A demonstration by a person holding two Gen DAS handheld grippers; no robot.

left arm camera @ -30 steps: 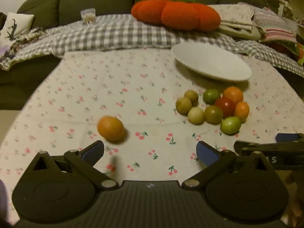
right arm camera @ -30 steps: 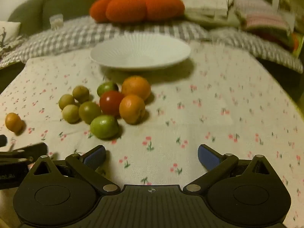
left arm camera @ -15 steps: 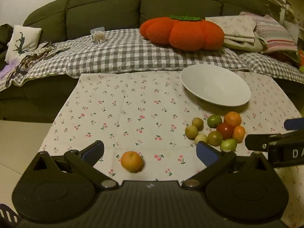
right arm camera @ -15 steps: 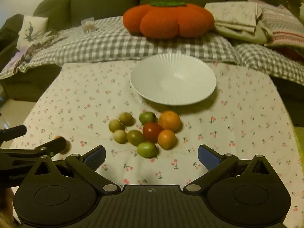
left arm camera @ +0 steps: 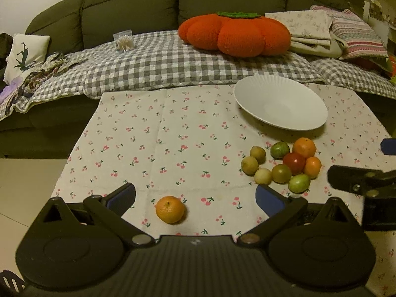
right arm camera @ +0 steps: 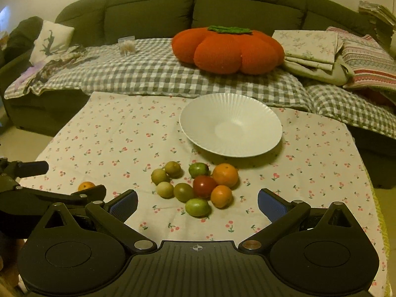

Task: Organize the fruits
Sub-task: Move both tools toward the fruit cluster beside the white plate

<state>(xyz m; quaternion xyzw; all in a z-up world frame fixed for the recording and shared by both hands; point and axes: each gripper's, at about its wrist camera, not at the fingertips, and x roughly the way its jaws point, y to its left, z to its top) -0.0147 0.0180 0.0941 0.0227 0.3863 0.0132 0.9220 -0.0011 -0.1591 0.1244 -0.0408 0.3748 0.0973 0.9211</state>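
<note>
Both grippers have drawn back and higher, so more sofa and floor now show. One lone orange (left arm camera: 170,209) sits stem-up between the spread fingers of the left gripper (left arm camera: 195,198), near the cherry-print cloth's (left arm camera: 160,143) front edge. Nine clustered fruits (right arm camera: 198,188) lie before the wide-open right gripper (right arm camera: 198,204). Behind them, the white ribbed bowl (right arm camera: 198,113) holds nothing; bare cloth stretches to its left.

Home living room, green sofa (right arm camera: 198,7), pumpkin cushion (right arm camera: 227,49), checked blanket (right arm camera: 153,76)
</note>
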